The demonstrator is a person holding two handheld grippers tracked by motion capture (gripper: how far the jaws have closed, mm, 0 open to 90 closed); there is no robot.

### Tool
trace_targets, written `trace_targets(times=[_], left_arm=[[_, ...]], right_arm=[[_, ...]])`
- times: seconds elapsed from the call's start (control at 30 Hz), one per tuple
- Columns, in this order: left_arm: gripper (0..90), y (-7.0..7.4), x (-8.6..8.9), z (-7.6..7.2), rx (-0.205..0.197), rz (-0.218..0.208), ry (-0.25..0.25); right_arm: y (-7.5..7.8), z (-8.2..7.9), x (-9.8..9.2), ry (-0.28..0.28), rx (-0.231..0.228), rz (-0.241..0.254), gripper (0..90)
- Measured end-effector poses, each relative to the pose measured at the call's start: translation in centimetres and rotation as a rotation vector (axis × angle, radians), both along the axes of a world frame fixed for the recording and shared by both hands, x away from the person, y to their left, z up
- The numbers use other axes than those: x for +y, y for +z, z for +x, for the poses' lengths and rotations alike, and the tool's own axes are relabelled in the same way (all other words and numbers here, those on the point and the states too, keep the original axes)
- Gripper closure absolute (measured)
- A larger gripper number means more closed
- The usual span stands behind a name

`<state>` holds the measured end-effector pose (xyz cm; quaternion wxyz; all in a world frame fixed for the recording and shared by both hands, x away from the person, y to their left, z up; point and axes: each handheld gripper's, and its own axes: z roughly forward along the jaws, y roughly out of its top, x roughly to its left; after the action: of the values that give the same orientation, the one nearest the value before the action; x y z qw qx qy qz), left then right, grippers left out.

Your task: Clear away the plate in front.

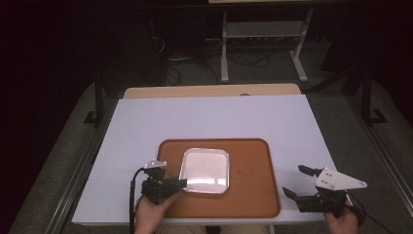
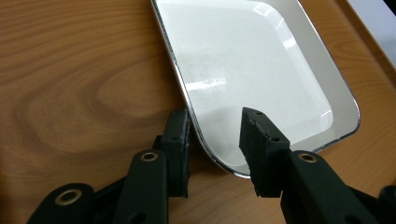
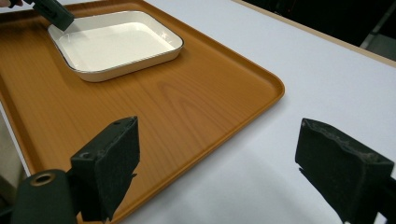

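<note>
A white square dish (image 1: 205, 169) with a thin metal rim lies empty on a wood-grain orange tray (image 1: 251, 170). My left gripper (image 1: 181, 184) is open at the dish's near-left corner. In the left gripper view it (image 2: 215, 116) straddles the rim: one jaw is outside over the tray (image 2: 70, 70), the other is over the dish (image 2: 243, 56). My right gripper (image 1: 292, 179) stands wide open over the white table just right of the tray, with nothing between its jaws. The right gripper view looks past this gripper (image 3: 217, 130) at the tray (image 3: 187, 107) and the dish (image 3: 112, 44).
The tray lies near the front edge of the white tabletop (image 1: 195, 117), which stretches bare behind it and to both sides. A wooden strip (image 1: 209, 90) runs along the far edge. Beyond, on the dark floor, stand a metal frame (image 1: 263, 34) and cables.
</note>
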<state>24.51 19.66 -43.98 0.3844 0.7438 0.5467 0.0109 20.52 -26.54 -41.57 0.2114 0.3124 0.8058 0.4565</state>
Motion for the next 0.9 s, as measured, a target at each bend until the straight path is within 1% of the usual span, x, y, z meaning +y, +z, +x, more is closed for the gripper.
trace_targets(times=[0.53, 0.9], left_arm=[[64.9, -0.09, -0.90, -0.57, -0.022, 0.041, -0.025], [65.5, -0.17, -0.86, -0.63, -0.035, 0.044, -0.033]], right_arm=[[0.01, -0.01, 0.00, 0.001, -0.001, -0.001, 13.0], [0.01, -0.01, 0.00, 0.003, -0.001, -0.001, 13.0]])
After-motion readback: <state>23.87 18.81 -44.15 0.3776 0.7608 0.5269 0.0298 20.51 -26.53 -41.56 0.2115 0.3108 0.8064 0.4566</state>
